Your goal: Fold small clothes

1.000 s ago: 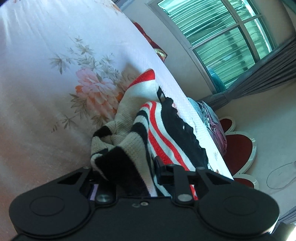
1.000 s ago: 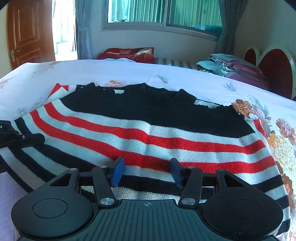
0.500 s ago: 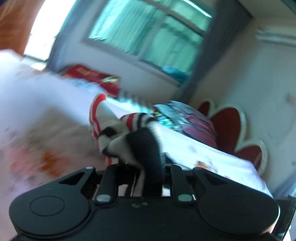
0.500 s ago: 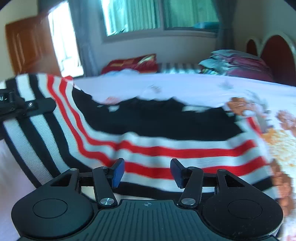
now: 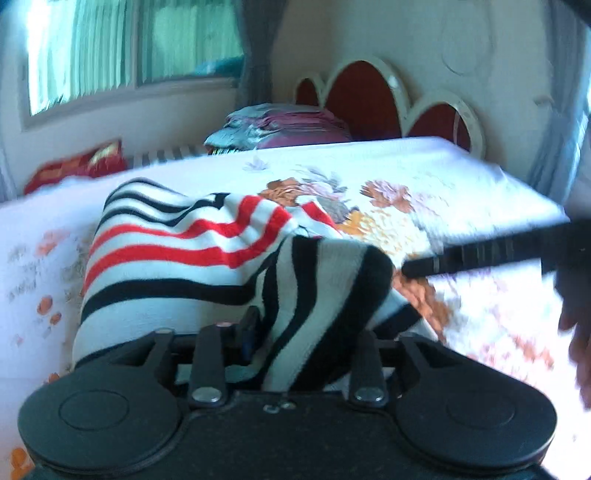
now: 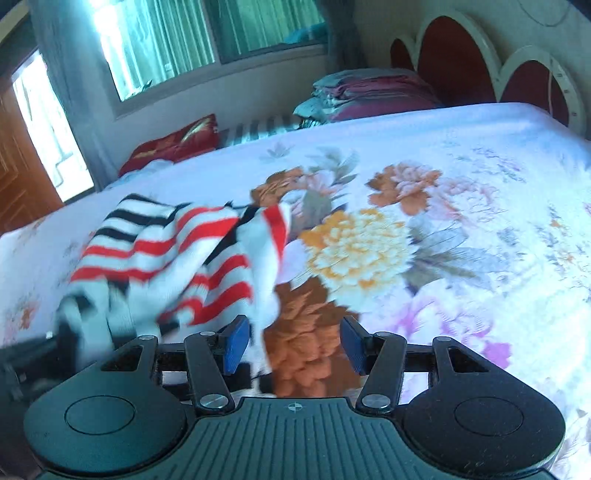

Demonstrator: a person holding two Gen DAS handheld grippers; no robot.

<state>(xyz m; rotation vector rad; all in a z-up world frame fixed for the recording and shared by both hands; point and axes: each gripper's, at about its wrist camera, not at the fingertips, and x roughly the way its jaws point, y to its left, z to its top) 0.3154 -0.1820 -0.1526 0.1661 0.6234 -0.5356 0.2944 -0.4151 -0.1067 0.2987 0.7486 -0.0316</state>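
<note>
Floral bedsheet (image 6: 461, 155) spreads toward stacked bedding (image 6: 369, 92), while the left gripper (image 5: 306, 332) pinches the bunched striped sweater (image 5: 177, 251) and the right gripper (image 6: 291, 341) gapes empty.

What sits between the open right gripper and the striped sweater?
Nothing visible. The right gripper is open over bare floral bedsheet, and the striped sweater lies just to its left, bunched in the left gripper.

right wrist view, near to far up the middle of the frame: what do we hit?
Right hand-held gripper, open over the bedsheet → orange flower print → far bed edge → striped radiator → window.
</note>
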